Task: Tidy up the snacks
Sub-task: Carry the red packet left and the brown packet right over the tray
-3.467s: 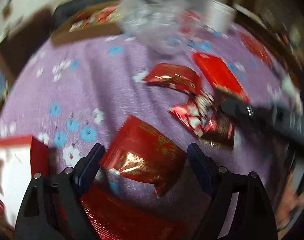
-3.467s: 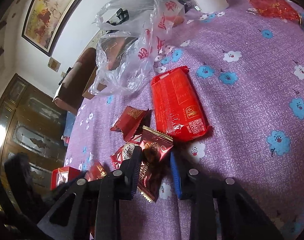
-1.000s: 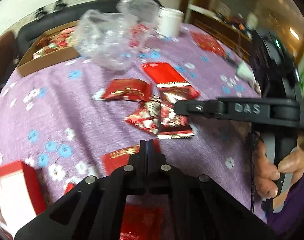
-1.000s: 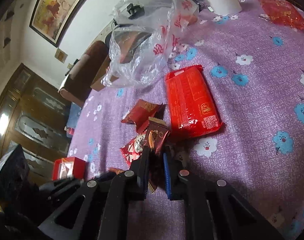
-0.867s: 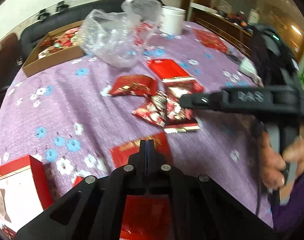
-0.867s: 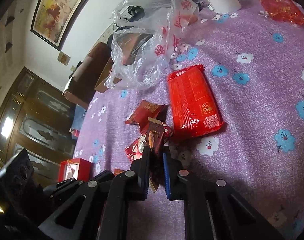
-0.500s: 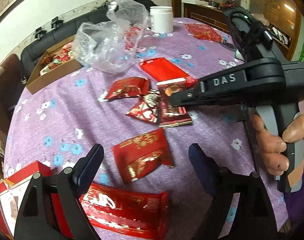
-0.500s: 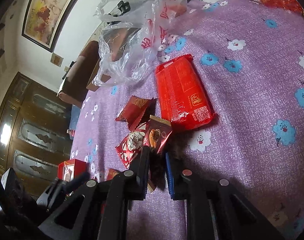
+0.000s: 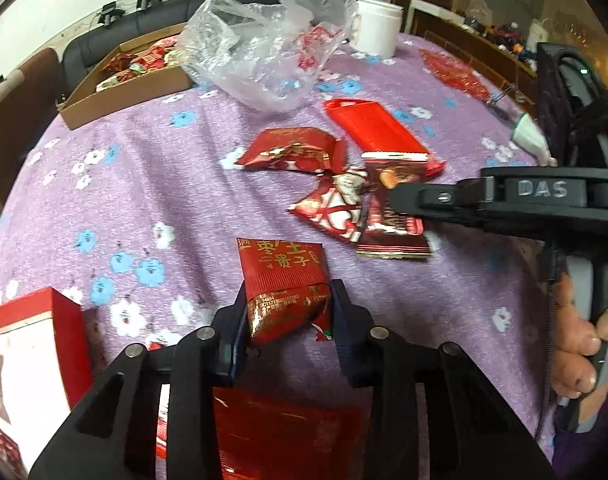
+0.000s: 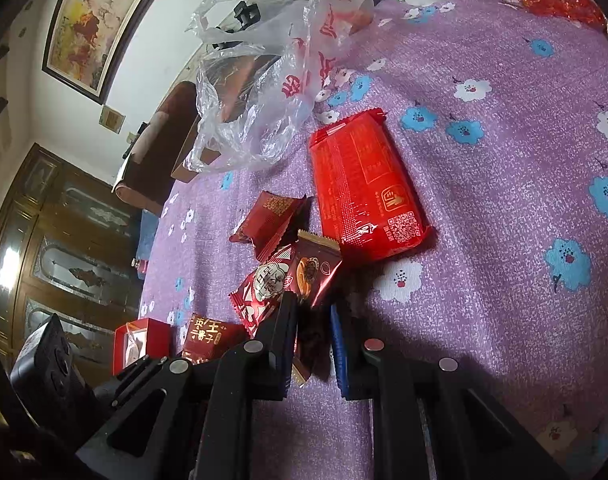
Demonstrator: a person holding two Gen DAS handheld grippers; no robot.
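L gripper (image 9: 290,312): jaws closing on a red snack packet (image 9: 284,280) w/ gold print, pads at both its sides, packet sticking out ahead over the purple flowered tablecloth (image 9: 164,184). R gripper (image 10: 313,320): nearly shut, pinching a dark red wrapper (image 10: 313,276). Just ahead of R: small packets, then a long red pack (image 10: 363,192); clear plastic bag (image 10: 264,80) farther ahead-left. Cardboard box (image 9: 124,84) of snacks far ahead-left of L.

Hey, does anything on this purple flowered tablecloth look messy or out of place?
Yes. A crumpled clear plastic bag slumps by the open cardboard box, and small red snack packets lie overlapping in a loose heap beside the long red wrapped pack.
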